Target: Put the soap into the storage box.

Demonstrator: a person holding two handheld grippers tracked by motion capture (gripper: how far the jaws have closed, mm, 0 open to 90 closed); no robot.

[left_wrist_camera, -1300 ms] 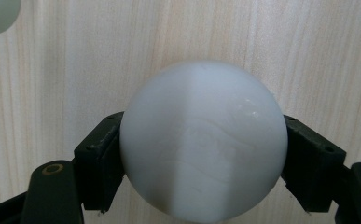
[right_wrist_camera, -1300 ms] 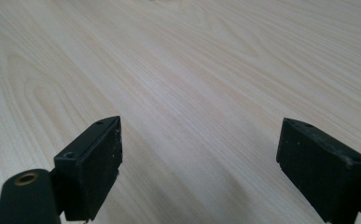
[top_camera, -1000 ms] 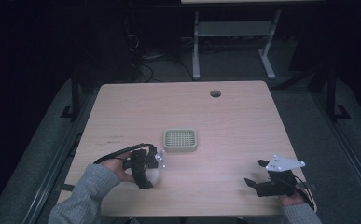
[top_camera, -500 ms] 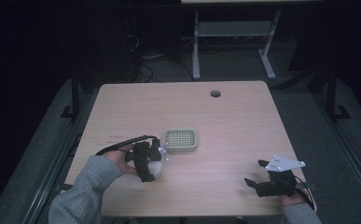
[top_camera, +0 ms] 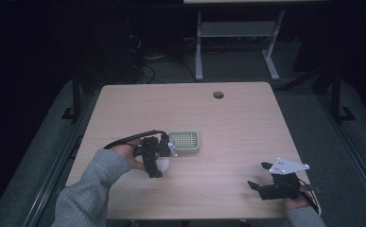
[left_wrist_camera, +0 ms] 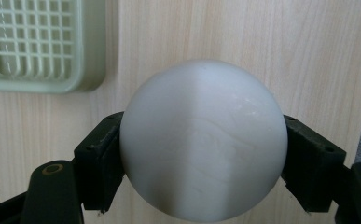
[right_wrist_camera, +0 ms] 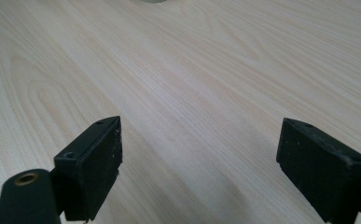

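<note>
Nearest us, at the table's point(top_camera: 228, 123) front right corner, we see the right gripper point(top_camera: 261, 188) lying low over the wood, its grey 3-cornered plate on top. In the right gripper view point(right_wrist_camera: 199, 168) its 2 black jaws stand wide apart with bare wood grain between them, pinching nothing.

Toward the front left, a hand point(top_camera: 129, 155) in a grey sleeve point(top_camera: 93, 191) carries the left gripper point(top_camera: 159, 163), and a black cable point(top_camera: 124, 140) loops back from it toward the left edge. In the left gripper view point(left_wrist_camera: 201, 158) we see the 2 jaws pressed against opposite sides of a white ball point(left_wrist_camera: 204, 140), which bulges well above and below the pads point(left_wrist_camera: 101, 163). From the high view the ball point(top_camera: 162, 164) shows as a pale round shape partly under the gripper, over the table left of its middle and closer to the front edge than the back; we cannot tell whether it touches the wood.

Just beyond the ball sits a pale green square grid tray point(top_camera: 184, 142), near the table's middle. In the left gripper view the tray point(left_wrist_camera: 92, 56) lies flat on the wood, apart from the ball.

Farthest off, near the back edge, we see 1 round hole point(top_camera: 218, 95) in the tabletop.
</note>
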